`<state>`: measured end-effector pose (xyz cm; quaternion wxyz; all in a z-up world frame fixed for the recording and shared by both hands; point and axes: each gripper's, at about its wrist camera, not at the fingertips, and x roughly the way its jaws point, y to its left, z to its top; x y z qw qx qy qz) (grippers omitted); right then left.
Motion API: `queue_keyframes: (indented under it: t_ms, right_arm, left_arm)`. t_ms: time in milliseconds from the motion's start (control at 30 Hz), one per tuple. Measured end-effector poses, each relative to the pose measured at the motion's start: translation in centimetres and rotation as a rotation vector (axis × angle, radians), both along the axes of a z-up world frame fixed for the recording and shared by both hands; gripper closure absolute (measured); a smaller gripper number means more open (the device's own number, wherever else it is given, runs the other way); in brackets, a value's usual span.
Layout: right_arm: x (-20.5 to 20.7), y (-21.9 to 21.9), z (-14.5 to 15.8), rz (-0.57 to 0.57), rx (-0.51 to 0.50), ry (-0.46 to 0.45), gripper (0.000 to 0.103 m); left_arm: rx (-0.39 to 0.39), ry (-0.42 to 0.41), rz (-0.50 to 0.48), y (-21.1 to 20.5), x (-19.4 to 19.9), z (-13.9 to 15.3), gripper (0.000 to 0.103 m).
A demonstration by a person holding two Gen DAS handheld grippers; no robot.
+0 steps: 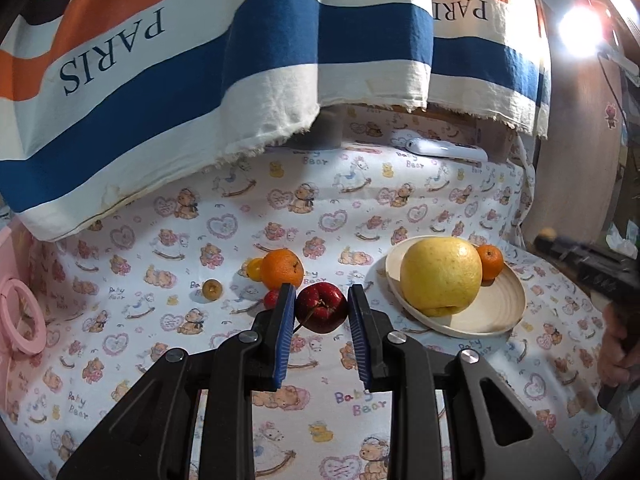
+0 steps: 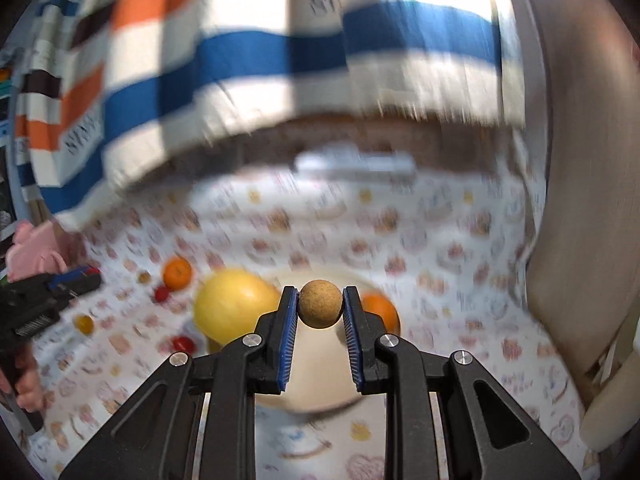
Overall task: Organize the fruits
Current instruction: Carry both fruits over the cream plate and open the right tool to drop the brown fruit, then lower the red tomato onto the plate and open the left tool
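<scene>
A dark red cherry (image 1: pixel 322 306) with a stem sits between the blue pads of my left gripper (image 1: pixel 321 296), which is shut on it just above the cloth. My right gripper (image 2: pixel 320 298) is shut on a small round brown fruit (image 2: pixel 321 309) and hangs over the pale wooden plate (image 2: pixel 320 384). The plate (image 1: pixel 500 300) holds a large yellow fruit (image 1: pixel 440 276) and a small mandarin (image 1: pixel 490 262). On the cloth lie a bigger mandarin (image 1: pixel 282 268), a small yellow fruit (image 1: pixel 253 269), a small brown fruit (image 1: pixel 212 289) and a small red fruit (image 1: pixel 272 298). The right wrist view is blurred.
A teddy-bear print cloth (image 1: pixel 180 360) covers the surface. A striped "PARIS" fabric (image 1: pixel 160 80) overhangs the back. A white remote-like object (image 1: pixel 444 148) lies at the rear. A pink item (image 1: pixel 20 312) sits at the left edge. A person's hand (image 1: pixel 616 344) shows at the right.
</scene>
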<state>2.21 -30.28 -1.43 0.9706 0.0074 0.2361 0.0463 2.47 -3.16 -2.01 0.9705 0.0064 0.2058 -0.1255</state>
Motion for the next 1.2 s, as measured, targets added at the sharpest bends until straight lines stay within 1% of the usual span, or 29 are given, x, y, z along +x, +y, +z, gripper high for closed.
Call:
queue_keyframes:
  t_ms: [33,67,133,233,367,533,600,633,667,700,733,833,900,967,1033,1133,1200]
  right_arm:
    - [0.8,-0.1,-0.6,0.008,0.004,0.058,0.080]
    - [1.3,-0.2,-1.1,0.020,0.015,0.096,0.080]
    - [1.8,-0.3,-1.8,0.042,0.044,0.146,0.080]
    - [1.9,-0.2,-2.5,0.067,0.059,0.177,0.080]
    - [2.1,0.6,-3.0,0.070,0.020,0.198,0.080]
    - [3.1,1.0,-4.0,0.063,-0.007,0.255,0.080]
    - [3.1,0.9,-4.0,0.060,-0.002,0.252,0.079]
    - [3.1,0.8,-3.8,0.055,0.000,0.245,0.074]
    - [3.0,0.7,-3.6,0.046,0.003,0.234,0.068]
    - [2.9,0.4,-3.3,0.034,0.007,0.220,0.051]
    - [2.6,0.1,-2.9,0.023,0.020,0.193,0.045]
    - [2.1,-0.5,-1.9,0.008,0.040,0.157,0.045]
    - [1.8,-0.9,-1.3,-0.009,0.051,0.134,0.045]
    - [1.7,-1.2,-1.0,-0.023,0.051,0.120,0.045]
    - [1.6,-1.4,-0.8,-0.035,0.049,0.113,0.045]
    - [1.7,-1.6,-0.8,-0.044,0.053,0.115,0.045]
    - [1.6,-1.7,-0.8,-0.044,0.056,0.121,0.045]
  left_arm:
    - [0.015,-0.007,0.007,-0.2,0.0,-0.1,0.077]
    - [0.027,-0.010,0.011,-0.4,0.0,-0.2,0.077]
    - [0.034,-0.009,0.011,-0.5,0.0,-0.3,0.077]
    - [0.039,-0.004,0.011,-0.6,0.1,-0.5,0.077]
    - [0.039,0.002,0.010,-0.7,0.2,-0.6,0.077]
    - [0.039,0.011,0.004,-0.8,0.3,-0.7,0.077]
    - [0.039,0.024,-0.023,-1.0,0.3,-0.8,0.077]
    - [0.039,0.037,-0.053,-1.2,0.4,-0.8,0.077]
    - [0.042,0.061,-0.091,-1.6,0.5,-0.9,0.077]
    - [0.057,0.094,-0.131,-2.3,0.8,-1.0,0.077]
    - [0.068,0.112,-0.152,-3.0,0.9,-1.2,0.077]
    - [0.108,0.154,-0.207,-5.4,1.2,-1.7,0.077]
    - [0.117,0.209,-0.247,-6.8,1.9,-2.1,0.077]
    - [0.131,0.234,-0.270,-8.1,2.5,-2.2,0.077]
    - [0.164,0.238,-0.279,-9.5,3.1,-2.0,0.077]
    - [0.163,0.279,-0.288,-10.8,4.3,-1.9,0.077]
    - [0.185,0.279,-0.268,-11.5,5.1,-2.0,0.077]
